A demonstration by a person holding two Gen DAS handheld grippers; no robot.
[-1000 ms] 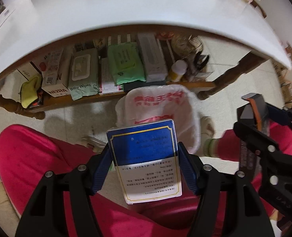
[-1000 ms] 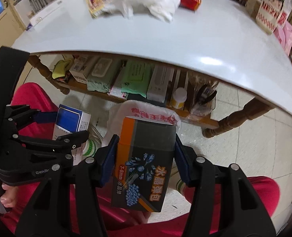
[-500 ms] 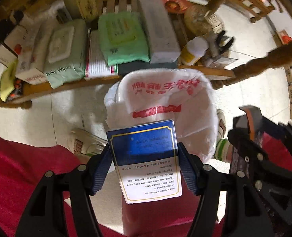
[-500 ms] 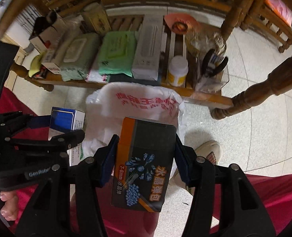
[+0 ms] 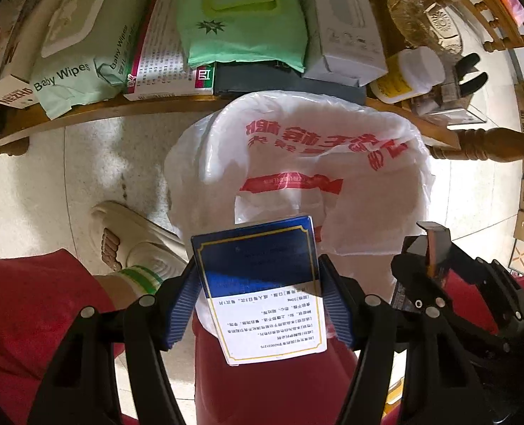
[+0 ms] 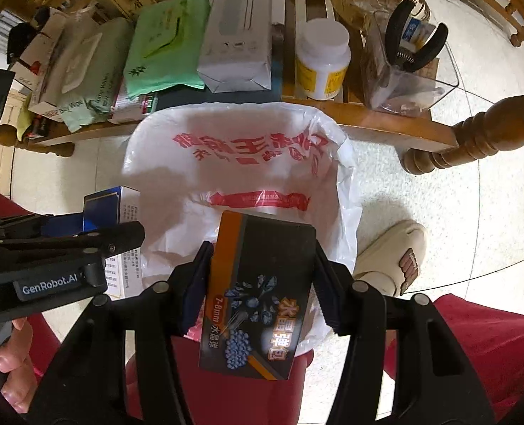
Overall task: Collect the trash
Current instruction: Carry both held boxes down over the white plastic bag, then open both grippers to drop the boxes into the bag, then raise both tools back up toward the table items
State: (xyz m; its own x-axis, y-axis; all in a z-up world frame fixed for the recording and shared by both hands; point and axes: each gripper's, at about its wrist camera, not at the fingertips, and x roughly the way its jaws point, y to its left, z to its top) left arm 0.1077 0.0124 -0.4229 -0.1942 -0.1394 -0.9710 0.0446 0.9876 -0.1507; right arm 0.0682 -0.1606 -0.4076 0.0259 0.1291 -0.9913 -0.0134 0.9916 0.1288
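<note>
My left gripper [image 5: 260, 276] is shut on a blue and white box [image 5: 262, 283], held over the near rim of a red bin lined with a white plastic bag [image 5: 297, 163] printed in red. My right gripper [image 6: 262, 265] is shut on a dark box with orange edge [image 6: 258, 297], above the same white bag [image 6: 240, 177]. In the right wrist view the left gripper [image 6: 49, 248] with its blue box [image 6: 109, 205] sits at the left. In the left wrist view the right gripper [image 5: 449, 283] shows at the right.
A low wooden shelf [image 6: 386, 124] beyond the bag holds baby wipes [image 5: 70, 63], a green pack [image 5: 240, 17], a white carton [image 6: 240, 32], a white bottle [image 6: 322, 60] and pliers [image 6: 417, 46]. A person's red-clad legs and slippers [image 6: 400, 258] flank the bin. A turned table leg [image 6: 474, 141] stands right.
Both grippers have dropped from table height to just above the bag, each still holding its box. The tabletop has left view and the shelf and bag now loom larger.
</note>
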